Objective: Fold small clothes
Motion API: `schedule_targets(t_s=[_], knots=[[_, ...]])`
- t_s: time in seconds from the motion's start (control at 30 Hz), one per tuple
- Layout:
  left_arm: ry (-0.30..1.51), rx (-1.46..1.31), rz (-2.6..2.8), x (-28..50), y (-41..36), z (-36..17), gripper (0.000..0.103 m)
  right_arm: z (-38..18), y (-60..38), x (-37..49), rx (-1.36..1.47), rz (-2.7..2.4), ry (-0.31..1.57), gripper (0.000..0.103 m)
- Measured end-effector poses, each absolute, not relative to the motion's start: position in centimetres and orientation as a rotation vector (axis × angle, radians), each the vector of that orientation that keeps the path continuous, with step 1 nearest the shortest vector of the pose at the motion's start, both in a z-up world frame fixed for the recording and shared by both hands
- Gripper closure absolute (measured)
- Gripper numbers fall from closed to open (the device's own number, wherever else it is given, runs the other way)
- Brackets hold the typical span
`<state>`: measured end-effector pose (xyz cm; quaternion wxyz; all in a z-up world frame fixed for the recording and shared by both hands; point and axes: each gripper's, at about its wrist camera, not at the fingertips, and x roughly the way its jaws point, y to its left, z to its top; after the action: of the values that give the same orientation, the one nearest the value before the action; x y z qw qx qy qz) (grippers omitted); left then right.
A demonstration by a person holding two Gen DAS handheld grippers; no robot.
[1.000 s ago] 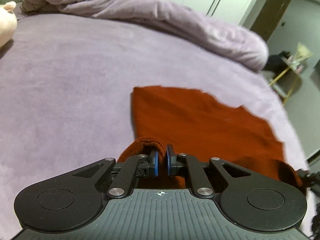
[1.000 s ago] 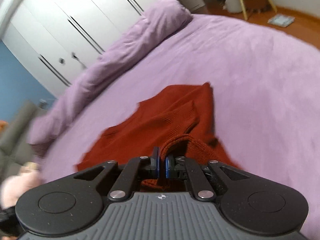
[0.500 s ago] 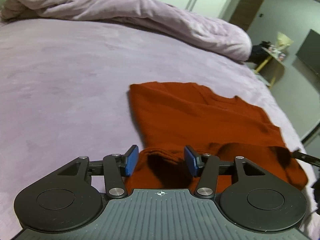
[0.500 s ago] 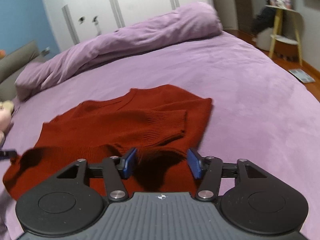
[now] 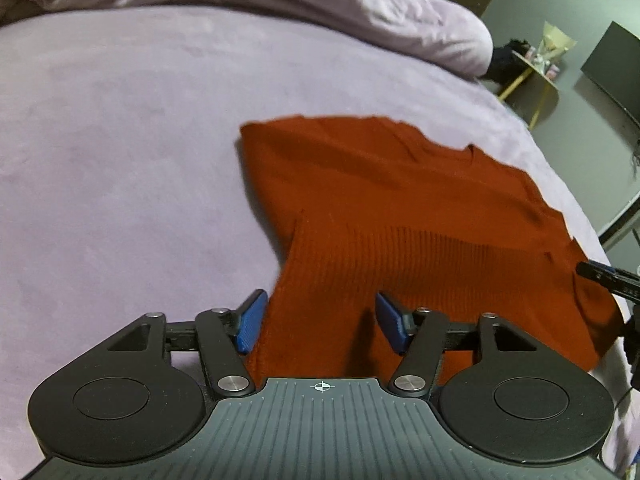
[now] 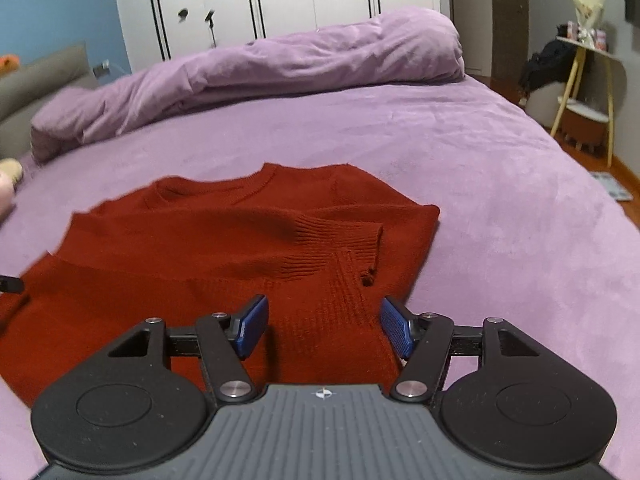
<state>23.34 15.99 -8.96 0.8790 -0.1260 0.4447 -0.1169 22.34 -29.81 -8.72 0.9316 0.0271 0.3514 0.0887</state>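
Left gripper (image 5: pixel 318 322): jaws are spread wide; nothing is pinched, and knit fabric is seen between the blue pads.
Right gripper (image 6: pixel 324 326): jaws are spread equally wide, empty, over the near hem.
Rust-red ribbed knit sweater (image 6: pixel 224 240): laid partly folded on the bed, one ribbed sleeve (image 6: pixel 336 236) turned across the body.
Purple bed (image 6: pixel 500 200): a rolled purple duvet (image 6: pixel 280 64) is seen along the far edge.

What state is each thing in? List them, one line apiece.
Red sweater: lying on the bed, partly folded, a ribbed cuff laid across its body.
Left claw: open, holding nothing.
Right claw: open, holding nothing.
Duvet: bunched up along the far side of the bed.
Wardrobe doors: shut.
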Motion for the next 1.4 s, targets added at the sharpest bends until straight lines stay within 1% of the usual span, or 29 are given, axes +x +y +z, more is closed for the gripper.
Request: schedule_targets(t_s=[0.03, 0.07, 0.1, 0.13, 0.17, 0.2, 0.23, 0.33, 0.4, 0.43, 0.53, 0.6, 0.7, 0.83, 0.97, 1.0, 1.17, 1.2, 1.27, 1.33, 1.37, 1.4], knots=[[0.927, -0.257, -0.246, 23.3, 15.8, -8.9, 0.051, -8.9, -29.7, 22.6, 0.044, 0.18, 0.724, 0.042], [0.924, -0.238, -0.236, 23.2, 15.5, -8.8, 0.055, -9.2, -29.7, 22.8, 0.037, 0.18, 0.739, 0.046], [0.919, -0.209, -0.221, 23.1, 15.1, -8.7, 0.062, -9.4, -29.5, 23.0, 0.021, 0.164, 0.756, 0.062], [0.913, -0.175, -0.211, 22.9, 14.7, -8.6, 0.069, -9.4, -29.4, 23.0, 0.0, 0.149, 0.752, 0.076], [0.91, -0.149, -0.207, 22.7, 14.4, -8.5, 0.074, -9.3, -29.3, 22.8, -0.026, 0.136, 0.741, 0.08], [0.909, -0.128, -0.202, 22.6, 14.2, -8.4, 0.082, -9.3, -29.2, 22.6, -0.044, 0.129, 0.734, 0.086], [0.907, -0.112, -0.199, 22.4, 14.0, -8.4, 0.083, -9.2, -29.2, 22.4, -0.05, 0.131, 0.729, 0.09], [0.893, -0.098, -0.174, 22.2, 13.8, -7.7, 0.087, -8.9, -28.9, 21.8, -0.085, 0.121, 0.715, 0.095], [0.849, -0.124, -0.171, 21.6, 13.9, -6.3, 0.088, -8.2, -28.6, 21.1, -0.103, 0.105, 0.691, 0.097], [0.825, -0.138, -0.171, 21.5, 14.0, -5.4, 0.09, -7.5, -28.6, 20.8, -0.093, 0.104, 0.671, 0.097], [0.735, -0.186, -0.165, 21.8, 14.4, -2.6, 0.09, -5.1, -28.8, 20.2, -0.042, 0.095, 0.588, 0.098], [0.672, -0.166, -0.128, 22.9, 14.2, -1.0, 0.09, -3.7, -29.0, 20.6, -0.013, 0.073, 0.543, 0.098], [0.642, -0.148, -0.079, 25.6, 13.7, -0.1, 0.09, -2.6, -28.9, 22.7, 0.008, 0.018, 0.505, 0.098], [0.648, -0.114, -0.02, 29.7, 12.4, -0.6, 0.09, -2.8, -28.4, 27.6, -0.005, -0.03, 0.523, 0.098], [0.654, -0.06, 0.064, 32.6, 11.2, -2.4, 0.09, -4.1, -27.8, 31.8, -0.017, -0.09, 0.539, 0.098], [0.659, -0.056, 0.098, 33.3, 11.2, -3.1, 0.092, -4.5, -27.8, 32.4, -0.018, -0.103, 0.538, 0.098], [0.76, -0.013, 0.224, 35.0, 11.8, -6.4, 0.091, -6.8, -27.7, 35.2, -0.006, -0.162, 0.565, 0.097], [0.761, -0.037, 0.226, 34.6, 11.8, -6.4, 0.089, -7.1, -27.7, 35.3, -0.001, -0.191, 0.571, 0.097], [0.729, -0.106, 0.175, 33.1, 11.2, -5.9, 0.082, -7.0, -27.0, 34.5, 0.024, -0.218, 0.542, 0.095], [0.709, -0.153, 0.094, 32.3, 9.3, -5.8, 0.07, -6.8, -25.0, 32.7, 0.057, -0.115, 0.489, 0.094], [0.715, -0.152, 0.056, 32.5, 8.1, -5.9, 0.067, -7.0, -23.5, 32.1, 0.06, -0.023, 0.485, 0.094], [0.726, -0.142, 0.023, 32.8, 6.8, -6.2, 0.061, -7.4, -21.8, 31.5, 0.05, 0.075, 0.492, 0.094]])
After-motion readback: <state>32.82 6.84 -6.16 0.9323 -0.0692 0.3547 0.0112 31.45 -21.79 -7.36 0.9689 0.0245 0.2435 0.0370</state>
